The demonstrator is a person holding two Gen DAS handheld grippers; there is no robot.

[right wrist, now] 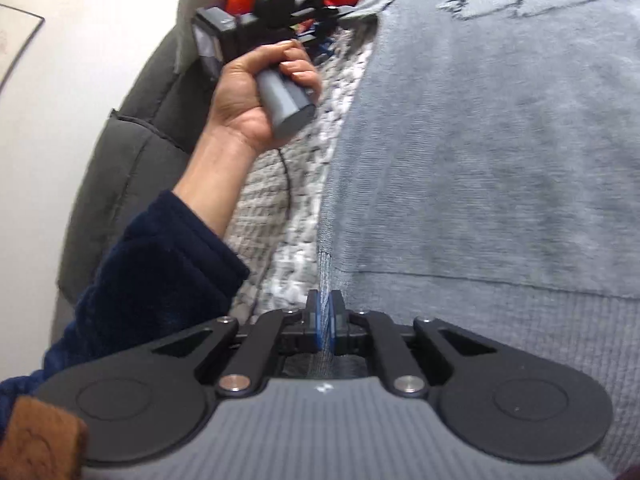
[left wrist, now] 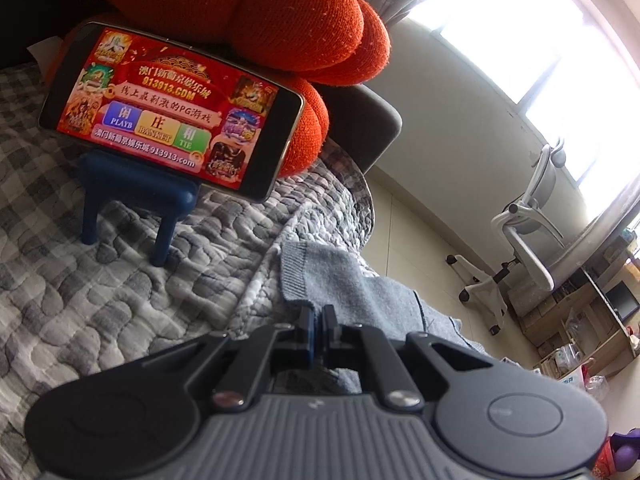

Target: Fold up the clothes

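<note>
A grey knitted sweater point(right wrist: 480, 140) with a dark pattern near its top lies flat on the quilted bed. My right gripper point(right wrist: 326, 310) is shut on the ribbed hem at the sweater's left edge, and a thin fold of fabric stands between the blue pads. In the left wrist view my left gripper point(left wrist: 318, 316) is shut on a ribbed corner of the same sweater point(left wrist: 320, 276). The right wrist view shows that left gripper point(right wrist: 340, 11) far up the same edge, held by a hand point(right wrist: 248, 96) in a dark blue sleeve.
A phone point(left wrist: 168, 112) with a bright red screen leans on a blue stand point(left wrist: 132, 200) against an orange knot cushion point(left wrist: 260, 20). The grey checked quilt point(left wrist: 80, 280) covers the bed. A dark headboard point(right wrist: 132, 152) runs along the left. A white office chair point(left wrist: 528, 240) stands on the floor.
</note>
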